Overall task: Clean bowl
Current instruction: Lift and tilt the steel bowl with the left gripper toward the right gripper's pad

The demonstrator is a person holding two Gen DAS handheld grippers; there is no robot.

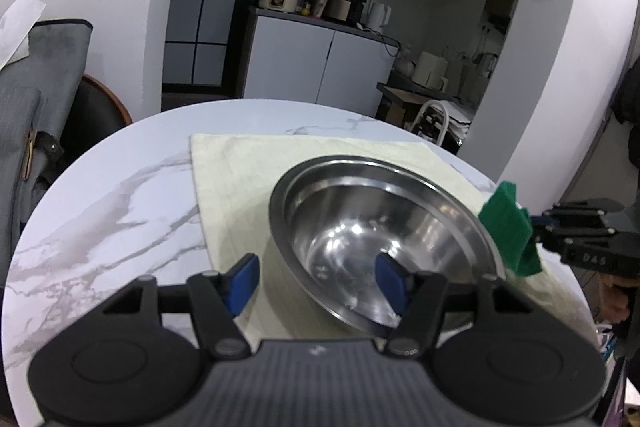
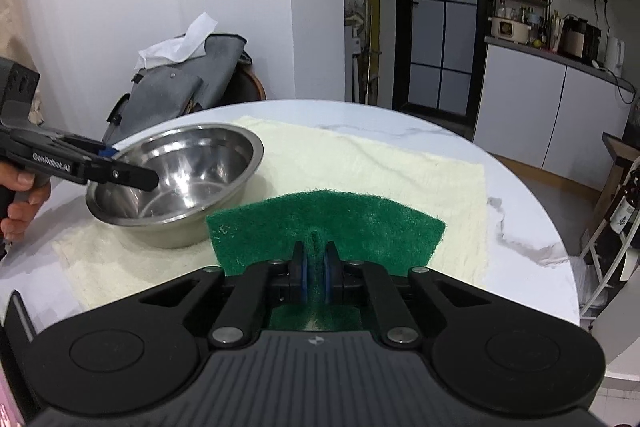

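Right wrist view: the right hand-held gripper [image 2: 315, 269] is pinching a green scouring pad [image 2: 326, 227] near the steel bowl [image 2: 176, 179]. The left hand-held gripper [image 1: 316, 283], jaws spread, is straddling the bowl's near rim; scrubbing is apparently yet to begin.

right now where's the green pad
Pinched in the right gripper, off the towel, just right of the bowl.

Steel bowl [image 1: 380, 239] upright on cloth, green scouring pad [image 2: 320, 227] lifted

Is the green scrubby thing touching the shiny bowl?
Apart. In the right wrist view, the green scrubby pad, pinched in the right claw, shows a strip of cream towel between its edge and the bowl.
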